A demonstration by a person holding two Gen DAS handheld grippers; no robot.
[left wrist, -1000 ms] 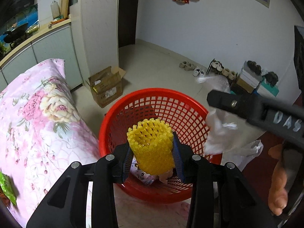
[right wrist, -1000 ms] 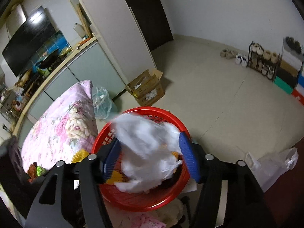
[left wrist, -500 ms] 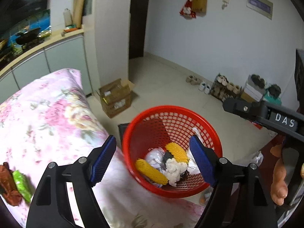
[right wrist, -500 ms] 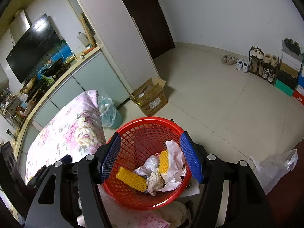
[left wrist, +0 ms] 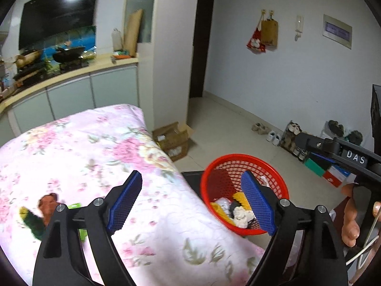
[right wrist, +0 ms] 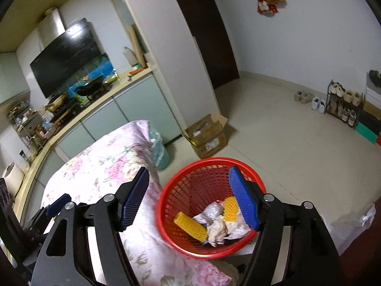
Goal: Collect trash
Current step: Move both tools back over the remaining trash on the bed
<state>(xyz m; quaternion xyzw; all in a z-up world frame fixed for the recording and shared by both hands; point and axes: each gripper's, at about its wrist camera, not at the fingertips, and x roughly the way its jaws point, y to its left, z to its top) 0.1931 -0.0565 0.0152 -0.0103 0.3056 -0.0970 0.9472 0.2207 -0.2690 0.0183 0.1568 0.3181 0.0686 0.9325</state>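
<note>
Your left gripper (left wrist: 190, 202) and right gripper (right wrist: 190, 195) have both just been opening, fingers apart, nothing between them. The red basket (right wrist: 166, 205) sits behind the right fingers; remaining wrappers (left wrist: 35, 221) lie beyond the left gripper's left finger. Reaching blurred, you risk snagging the floral quilt (left wrist: 83, 147).

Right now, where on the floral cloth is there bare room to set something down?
The floral cloth is bare from the cabinets down to the left gripper, and along the edge by the red basket. Wrappers crowd its lower left.
</note>
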